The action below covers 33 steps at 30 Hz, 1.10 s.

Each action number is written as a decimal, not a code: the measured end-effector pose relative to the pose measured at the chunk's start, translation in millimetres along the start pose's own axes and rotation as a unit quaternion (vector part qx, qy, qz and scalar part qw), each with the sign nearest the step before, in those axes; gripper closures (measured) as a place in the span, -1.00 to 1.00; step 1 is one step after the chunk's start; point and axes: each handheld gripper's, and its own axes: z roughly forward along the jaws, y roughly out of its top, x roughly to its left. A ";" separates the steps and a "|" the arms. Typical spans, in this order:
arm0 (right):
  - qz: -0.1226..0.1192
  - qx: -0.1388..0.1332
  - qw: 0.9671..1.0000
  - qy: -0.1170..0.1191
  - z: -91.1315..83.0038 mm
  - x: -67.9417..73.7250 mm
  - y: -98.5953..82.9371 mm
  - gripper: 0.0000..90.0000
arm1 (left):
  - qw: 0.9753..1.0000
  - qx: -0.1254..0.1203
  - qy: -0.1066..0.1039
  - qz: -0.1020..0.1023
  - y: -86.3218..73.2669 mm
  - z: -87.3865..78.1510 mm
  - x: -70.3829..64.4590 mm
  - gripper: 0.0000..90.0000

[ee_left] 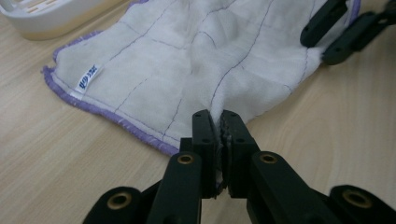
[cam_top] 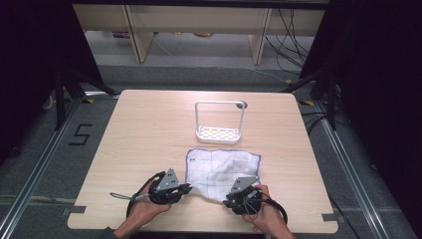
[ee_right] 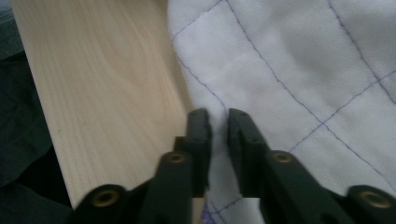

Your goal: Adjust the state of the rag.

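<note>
Fig.: two-handed cloth handling, near edge of worktop (cam_top: 149,124). A white quilted cloth (cam_top: 222,167) w/ purple hem is laid flat in front of a white wire-handled rack (cam_top: 219,122), which stands just beyond it and apart from it. The cloth's near-left corner is pinched by the left gripper (ee_left: 219,122), jaws closed on the fabric, so that a ridge is raised from the worktop. The near-right corner is taken by the right gripper (ee_right: 218,122); its jaws are seen nearly closed w/ cloth between them, though a narrow gap is left, so a firm hold cannot be confirmed. Both corners on the near edge are presumably held so the cloth can be lifted evenly and folded or carried away from the person, approx. toward the rack. A sewn label (ee_left: 88,77) is visible by the far-left hem.
</note>
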 end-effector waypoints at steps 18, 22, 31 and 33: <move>0.091 -0.030 0.995 -0.022 -20.7 -82.9 43.4 0.84 | 0.996 0.005 0.015 -0.083 45.2 37.4 68.9 0.59; 0.109 0.004 0.993 -0.041 -5.0 -89.0 43.8 0.68 | 0.995 0.024 0.032 -0.086 36.5 50.5 72.4 0.29; 0.125 -0.046 0.988 -0.078 -40.3 -74.9 25.7 0.07 | 0.997 -0.024 0.041 -0.064 34.6 10.0 36.2 0.10; 0.127 -0.045 0.988 -0.081 -48.3 -68.7 15.8 0.04 | 0.998 -0.027 0.029 -0.053 31.2 8.0 19.2 0.10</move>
